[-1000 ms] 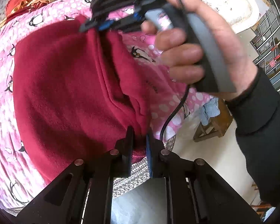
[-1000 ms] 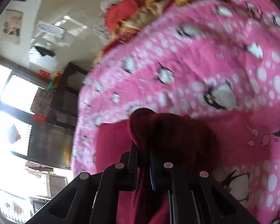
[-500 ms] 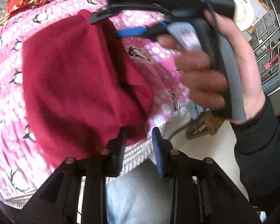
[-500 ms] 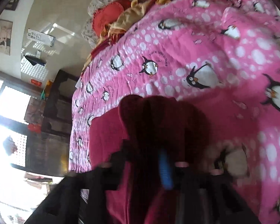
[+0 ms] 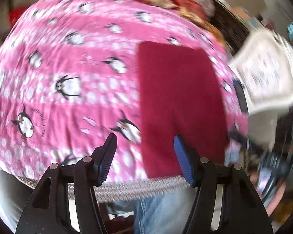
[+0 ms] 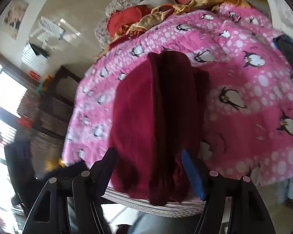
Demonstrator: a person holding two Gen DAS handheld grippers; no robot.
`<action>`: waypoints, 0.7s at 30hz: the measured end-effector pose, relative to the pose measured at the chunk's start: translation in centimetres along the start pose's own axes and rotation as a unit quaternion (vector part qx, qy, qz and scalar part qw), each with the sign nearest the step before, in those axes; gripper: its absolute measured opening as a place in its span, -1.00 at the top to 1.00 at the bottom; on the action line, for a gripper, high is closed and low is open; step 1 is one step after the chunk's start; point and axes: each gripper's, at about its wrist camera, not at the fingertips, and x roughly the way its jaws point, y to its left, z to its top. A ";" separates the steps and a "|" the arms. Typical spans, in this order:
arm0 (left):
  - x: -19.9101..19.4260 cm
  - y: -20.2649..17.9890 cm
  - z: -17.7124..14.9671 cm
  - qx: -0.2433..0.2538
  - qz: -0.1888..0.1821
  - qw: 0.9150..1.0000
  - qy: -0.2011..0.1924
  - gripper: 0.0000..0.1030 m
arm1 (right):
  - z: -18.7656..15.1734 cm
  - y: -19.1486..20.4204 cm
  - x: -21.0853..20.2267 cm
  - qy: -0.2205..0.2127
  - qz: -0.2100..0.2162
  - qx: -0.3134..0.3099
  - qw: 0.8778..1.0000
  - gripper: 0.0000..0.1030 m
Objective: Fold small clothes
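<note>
Now both of my tools stand released, where a second ago each was clenched on a fold of the cloth: the left gripper (image 5: 144, 156) has its jaws spread wide with nothing between them, and the right gripper (image 6: 148, 167) is likewise spread. I note that the dark red garment (image 5: 179, 101) has changed from a bunched, lifted heap to a flat folded oblong lying on the pink penguin blanket (image 5: 68, 89), its near edge close to the blanket's grey fringed hem (image 5: 138, 187). From the right wrist view the same dark red garment (image 6: 142, 113) shows a thick ridge of doubled layers running down its middle, its near end draped over the bed edge between the open fingers; whether the pads touch it I cannot tell. My left view has swung leftward and is motion-blurred. Around the work: a heap of red and yellow cloth (image 6: 146, 19) at the far end of the bed, a white patterned chair (image 5: 267, 81) just beyond the right side of the blanket, and blue jeans (image 5: 160, 210) below the hem, near the camera.
</note>
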 end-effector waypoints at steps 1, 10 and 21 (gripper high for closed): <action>-0.1 0.5 0.6 -0.011 -0.007 1.000 -0.001 -0.17 | -0.1 -0.3 0.4 0.005 -0.004 0.005 1.000 -0.36; 4.4 -0.2 2.0 -0.013 -0.027 0.999 0.037 -0.17 | -0.5 -1.9 3.0 0.035 -0.035 0.023 0.999 0.09; 7.6 -1.7 1.1 0.010 -0.027 0.997 0.072 -0.17 | -1.9 -6.2 4.5 0.057 0.001 0.075 0.996 0.62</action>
